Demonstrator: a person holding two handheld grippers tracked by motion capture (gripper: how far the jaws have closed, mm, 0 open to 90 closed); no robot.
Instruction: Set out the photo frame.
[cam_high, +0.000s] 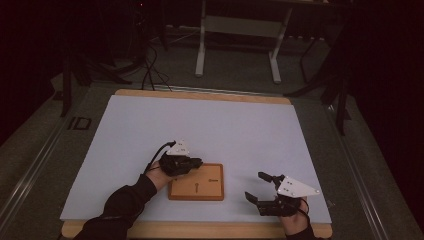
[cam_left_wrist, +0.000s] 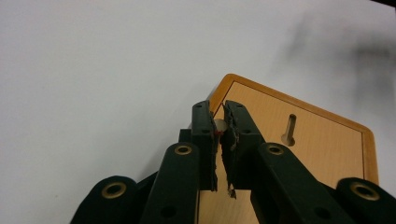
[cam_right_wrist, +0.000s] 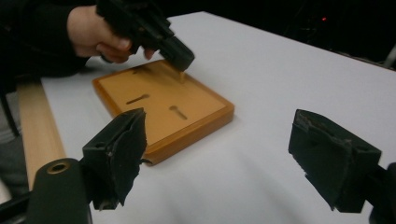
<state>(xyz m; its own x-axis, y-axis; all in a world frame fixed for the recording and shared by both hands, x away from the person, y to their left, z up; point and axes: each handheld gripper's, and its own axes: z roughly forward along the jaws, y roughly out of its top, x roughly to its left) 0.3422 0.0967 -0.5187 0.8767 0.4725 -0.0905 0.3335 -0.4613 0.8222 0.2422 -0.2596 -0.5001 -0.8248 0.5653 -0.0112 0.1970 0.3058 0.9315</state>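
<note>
A flat wooden board (cam_high: 200, 192) with keyhole-shaped slots (cam_right_wrist: 177, 111) lies on the white mat near the front of the table. My left gripper (cam_high: 199, 162) hovers over the board's far left corner, and its jaws are almost together on a small pale peg (cam_left_wrist: 219, 126). In the right gripper view that peg (cam_right_wrist: 181, 74) points down from the left gripper (cam_right_wrist: 182, 58) and meets the board (cam_right_wrist: 154, 102) at its far edge. My right gripper (cam_high: 255, 186) rests on the mat to the right of the board, its jaws wide apart with nothing between them.
The white mat (cam_high: 200, 125) covers most of the wooden table, whose front edge (cam_high: 200, 231) shows below it. Beyond the table stands a white desk frame (cam_high: 201, 45) on a dark floor with cables.
</note>
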